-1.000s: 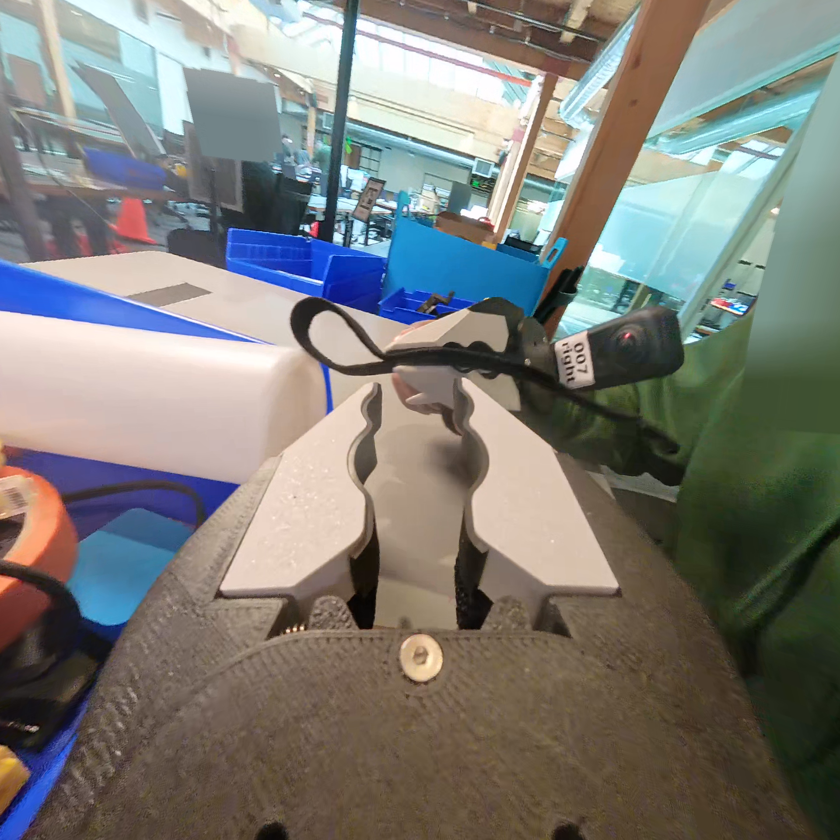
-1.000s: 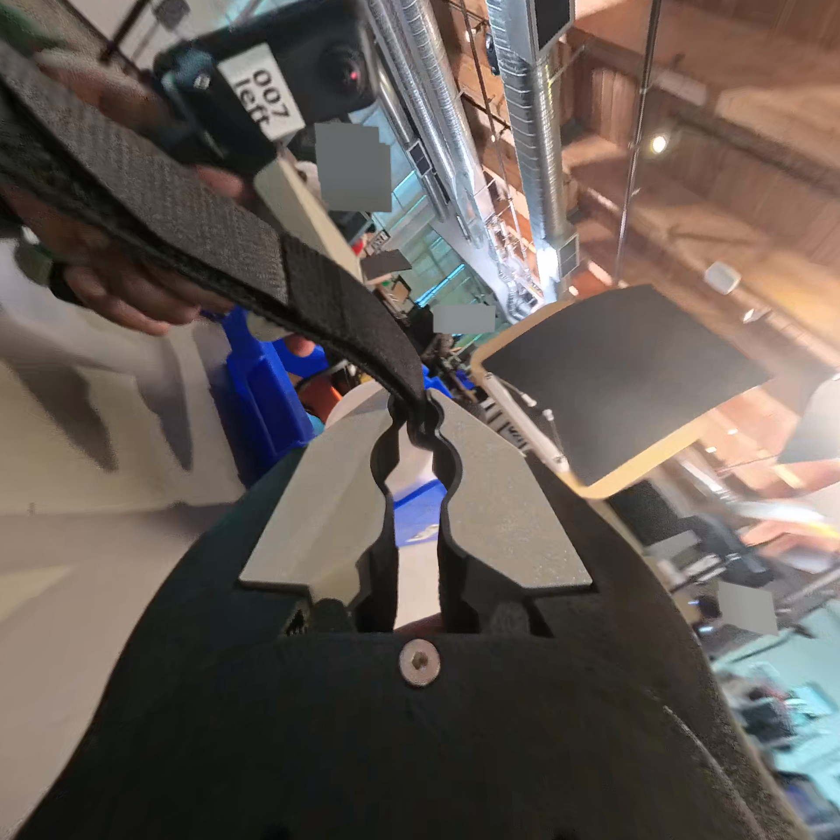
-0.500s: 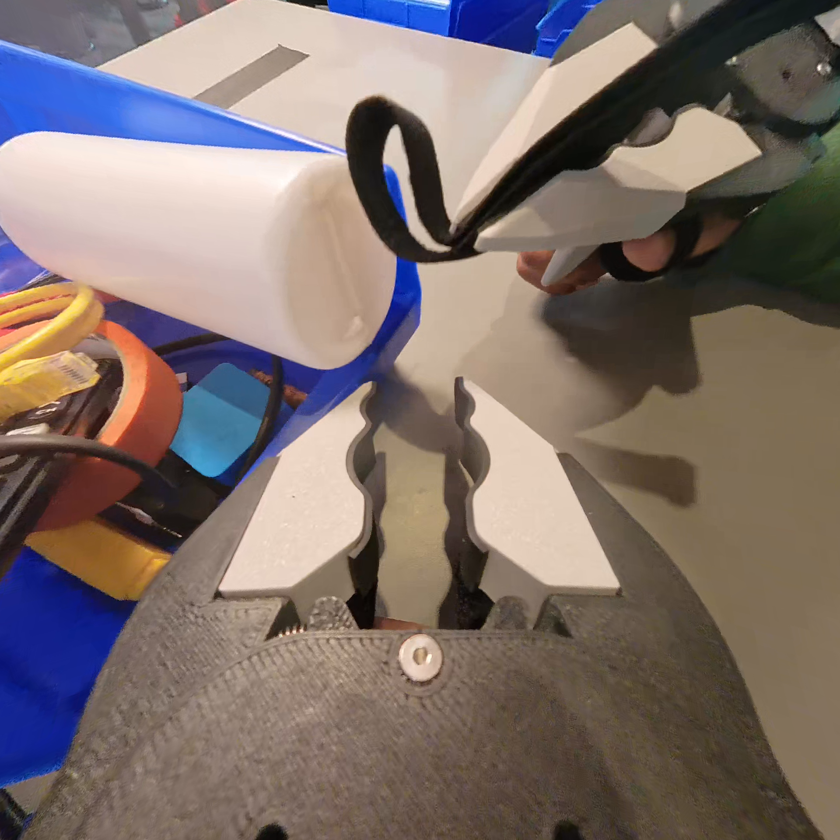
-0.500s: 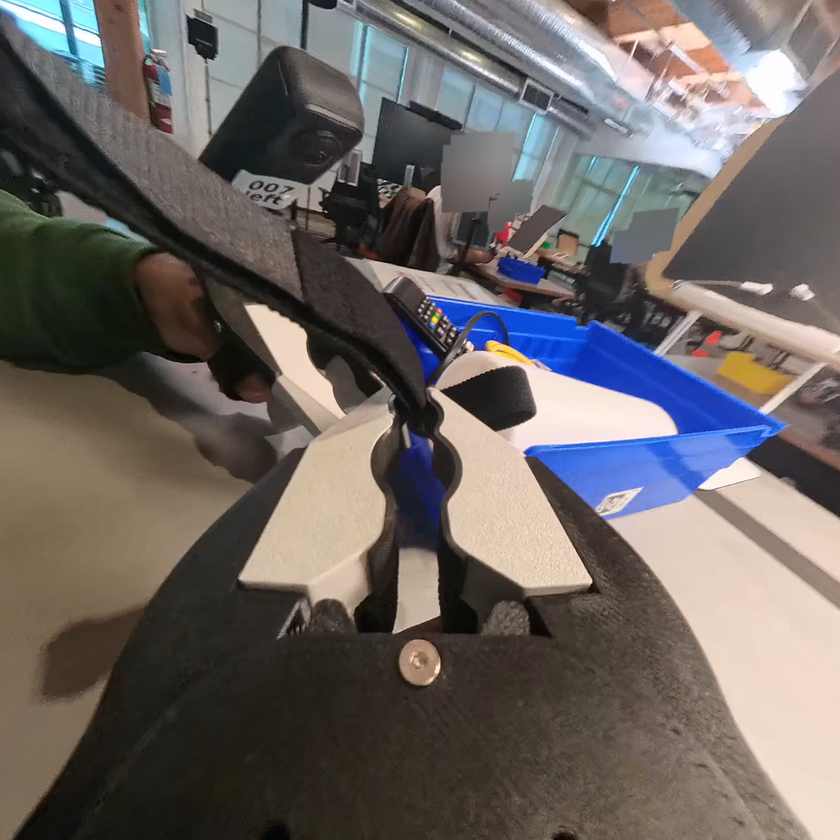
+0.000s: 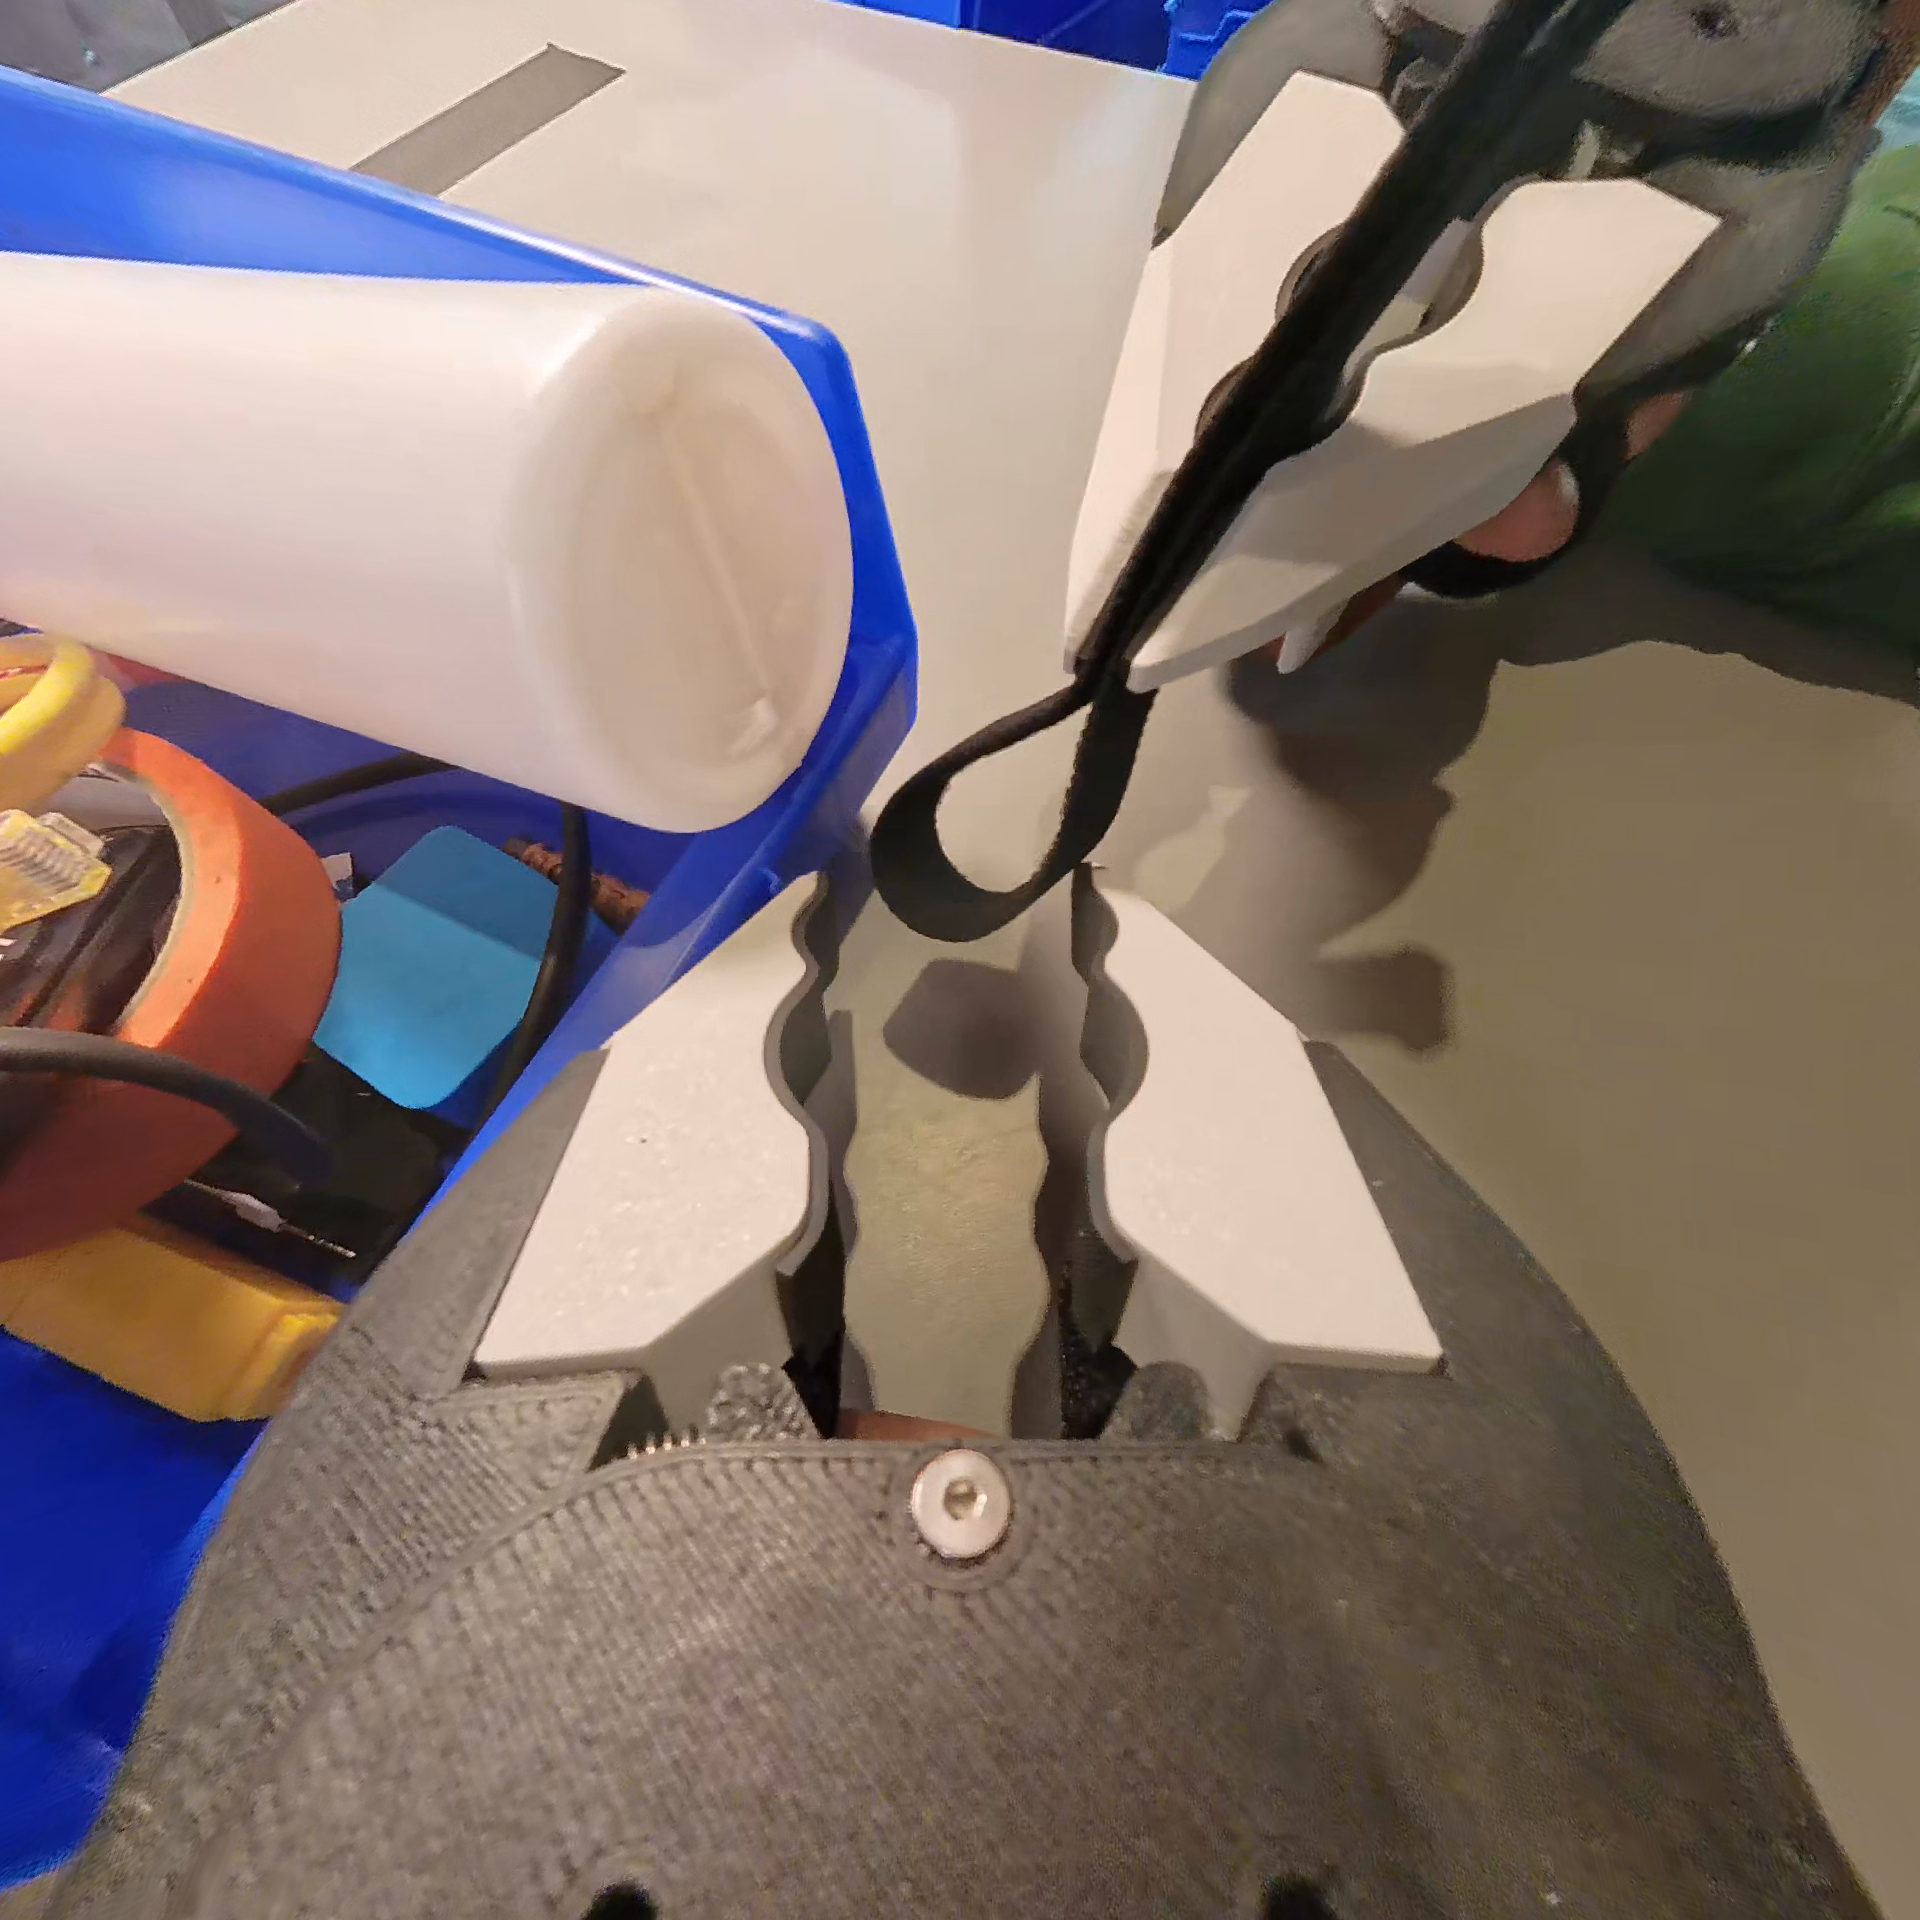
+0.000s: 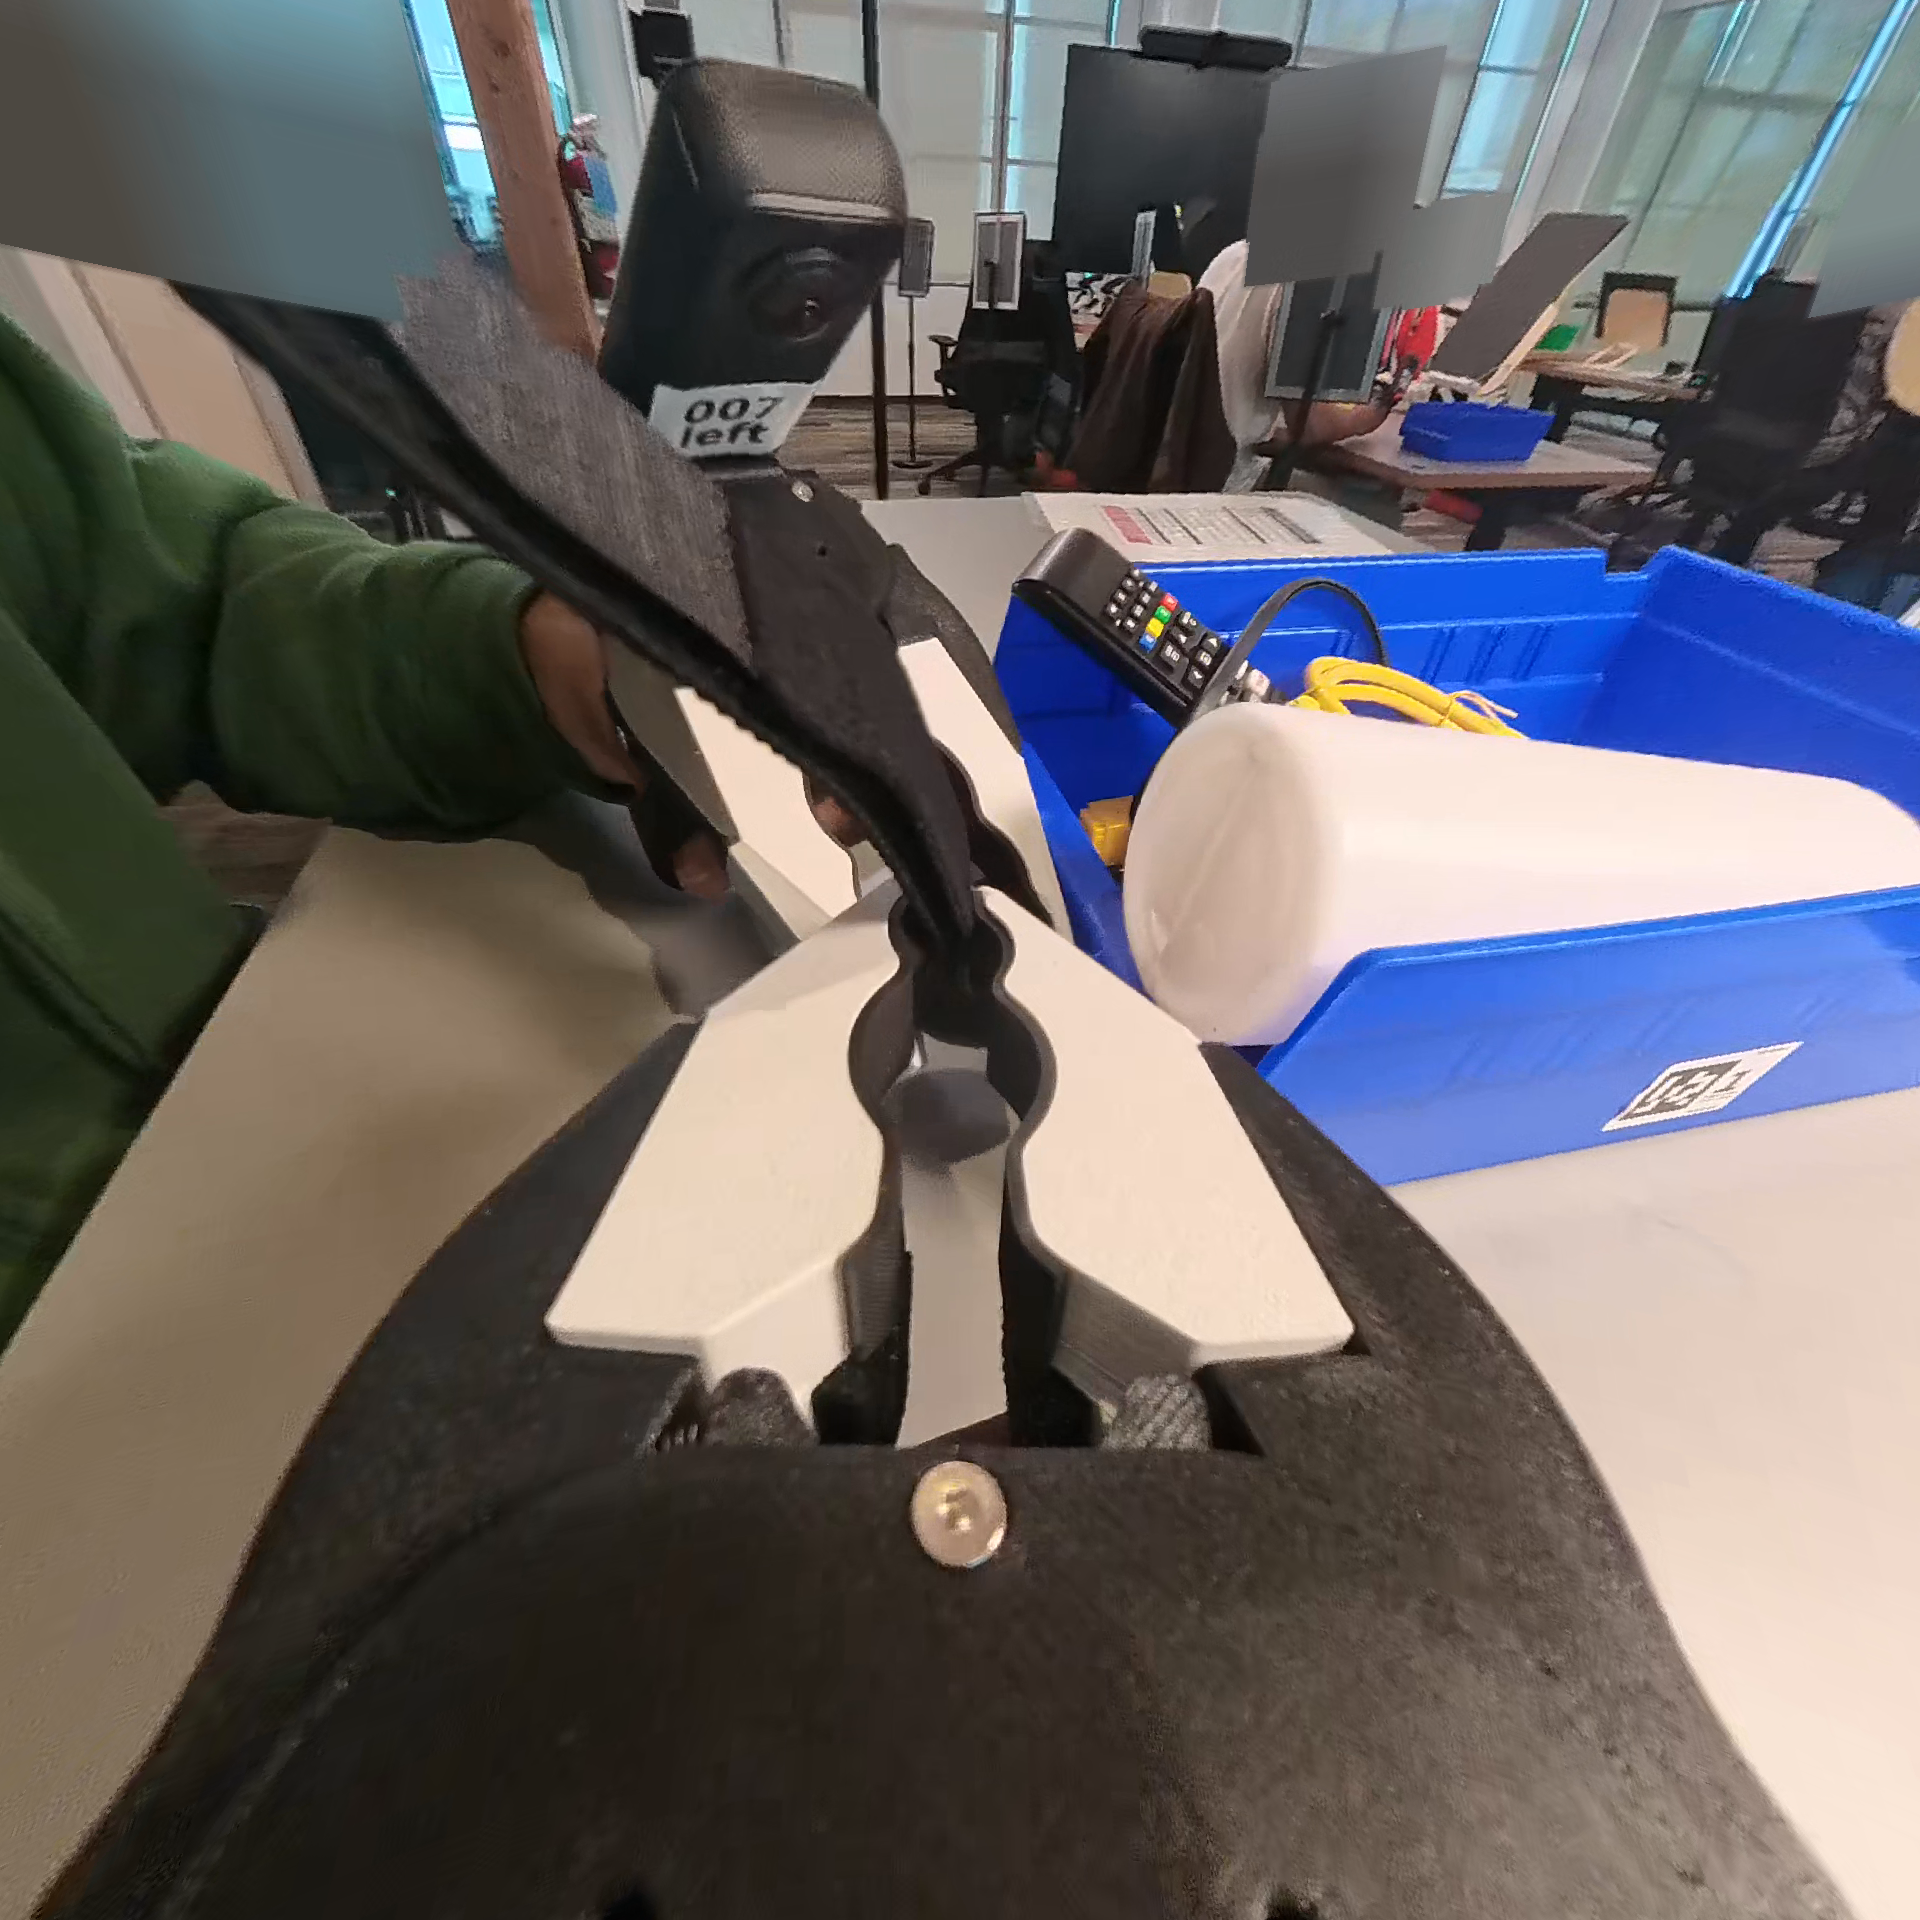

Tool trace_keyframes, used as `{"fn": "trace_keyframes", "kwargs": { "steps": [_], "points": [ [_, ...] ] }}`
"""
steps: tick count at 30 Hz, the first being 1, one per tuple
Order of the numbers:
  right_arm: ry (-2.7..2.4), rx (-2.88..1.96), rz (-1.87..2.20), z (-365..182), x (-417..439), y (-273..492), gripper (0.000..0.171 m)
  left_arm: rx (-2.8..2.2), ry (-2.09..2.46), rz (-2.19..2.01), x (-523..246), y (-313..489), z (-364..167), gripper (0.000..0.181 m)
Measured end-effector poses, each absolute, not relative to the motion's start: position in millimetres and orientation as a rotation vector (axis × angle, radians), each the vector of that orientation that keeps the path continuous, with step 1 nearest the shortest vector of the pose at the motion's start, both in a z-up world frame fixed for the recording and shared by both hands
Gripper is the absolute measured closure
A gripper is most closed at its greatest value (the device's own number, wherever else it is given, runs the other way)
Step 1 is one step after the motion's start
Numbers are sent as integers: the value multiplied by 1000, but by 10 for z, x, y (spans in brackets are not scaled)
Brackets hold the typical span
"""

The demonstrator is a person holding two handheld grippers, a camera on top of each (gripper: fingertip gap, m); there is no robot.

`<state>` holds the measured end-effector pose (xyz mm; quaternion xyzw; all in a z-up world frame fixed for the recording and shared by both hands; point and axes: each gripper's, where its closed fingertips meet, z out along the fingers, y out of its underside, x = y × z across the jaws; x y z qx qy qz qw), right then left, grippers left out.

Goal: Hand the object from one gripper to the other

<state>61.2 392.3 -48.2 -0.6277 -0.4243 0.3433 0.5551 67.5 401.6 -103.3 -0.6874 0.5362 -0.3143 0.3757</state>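
My right tool (image 6: pixel 951 914) is clamped on a flat black woven strap (image 5: pixel 1195 499), whose loop end (image 5: pixel 977 831) hangs just ahead of the fingertips (image 5: pixel 805 894) of my left tool (image 5: pixel 948 894), which stands wide and empty above the grey table (image 5: pixel 1558 1039). Beside it, a white plastic cylinder (image 5: pixel 416 520) lies across the blue bin (image 6: pixel 1558 1029).

Looks like a big open-plan office slash maker lab: tall windows (image 6: pixel 1621 114), a dark monitor (image 6: pixel 1153 145), office chairs (image 6: pixel 997 353), worktables (image 6: pixel 1455 468), and a blue parts bin (image 6: pixel 1558 1049) stuffed with yellow cable (image 6: pixel 1392 696), orange tape (image 5: pixel 208 997) and a keypad device (image 6: pixel 1143 623)
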Motion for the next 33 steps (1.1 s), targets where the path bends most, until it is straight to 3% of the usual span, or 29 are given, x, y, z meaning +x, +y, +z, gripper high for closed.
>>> {"fn": "trace_keyframes", "kwargs": {
  "steps": [16,33],
  "points": [
    [-1005,-1651,1031,-661,561,3836,165,-1577,1467,-981,794,3690,-843,128],
    [-1100,-1768,1059,-851,482,3687,165,-1569,1282,-1392,828,3576,-559,143]
  ]
}}
